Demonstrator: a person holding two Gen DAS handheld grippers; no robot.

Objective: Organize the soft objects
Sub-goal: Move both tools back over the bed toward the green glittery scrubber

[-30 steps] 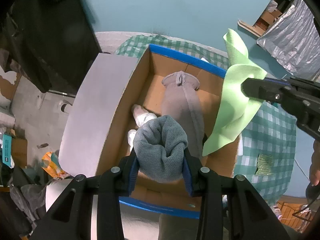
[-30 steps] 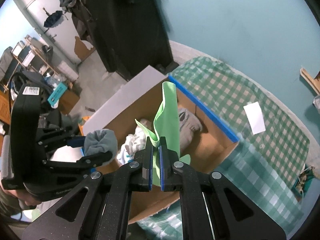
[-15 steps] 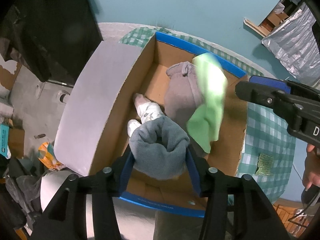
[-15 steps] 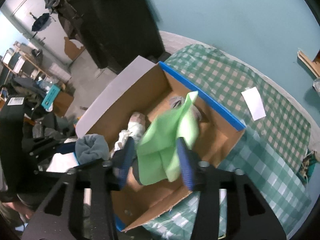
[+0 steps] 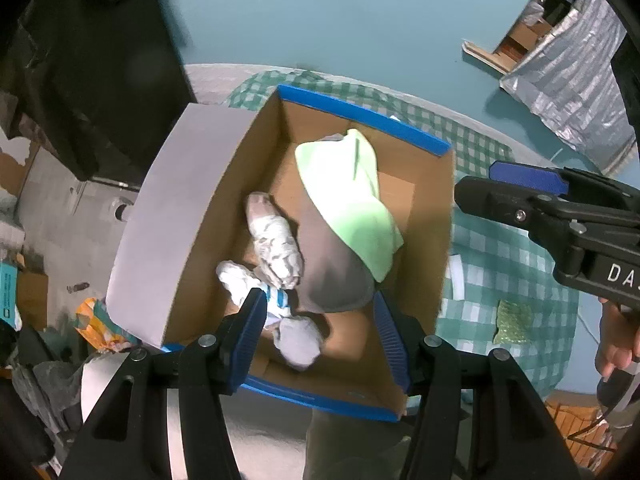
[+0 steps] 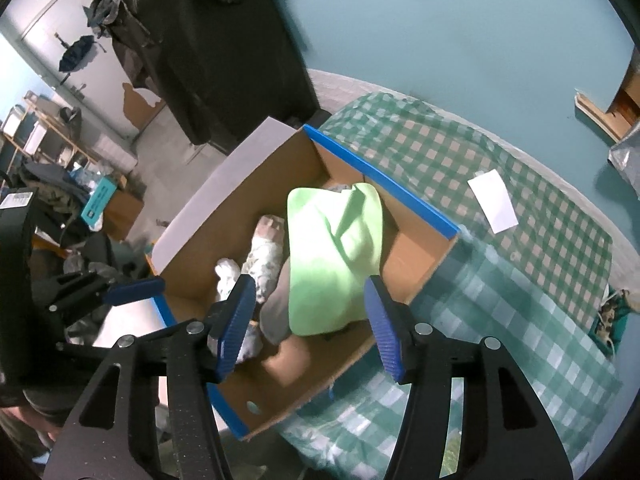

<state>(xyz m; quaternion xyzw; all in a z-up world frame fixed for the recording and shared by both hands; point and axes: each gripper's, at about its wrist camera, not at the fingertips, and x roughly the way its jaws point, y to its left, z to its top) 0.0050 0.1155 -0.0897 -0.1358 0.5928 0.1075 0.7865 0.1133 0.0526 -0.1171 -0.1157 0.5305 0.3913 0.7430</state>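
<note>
Cardboard box (image 5: 420, 248) with blue edges sits on a green checked cloth (image 6: 500, 280), and the soft things lie inside it. On top is a light green cloth (image 5: 352, 200), spread over a big gray soft bundle (image 5: 332, 276). Left of the bundle lie white socks (image 5: 276, 244), touching it. A small gray rolled sock (image 5: 300, 340) lies in the near part of the box, just below the white ones.

Both tools hang above the box and hold nothing. The left gripper (image 5: 320, 320) has its blue fingers spread wide over the near end of the box, with the gray rolled sock between them but lower down, not touched. The right gripper (image 6: 310, 316) is spread wide too, over the near edge of the green cloth. In the left view it shows at the right side of the box (image 5: 520, 192).

A white paper (image 6: 494, 202) lies on the checked cloth, far to the right of the box
</note>
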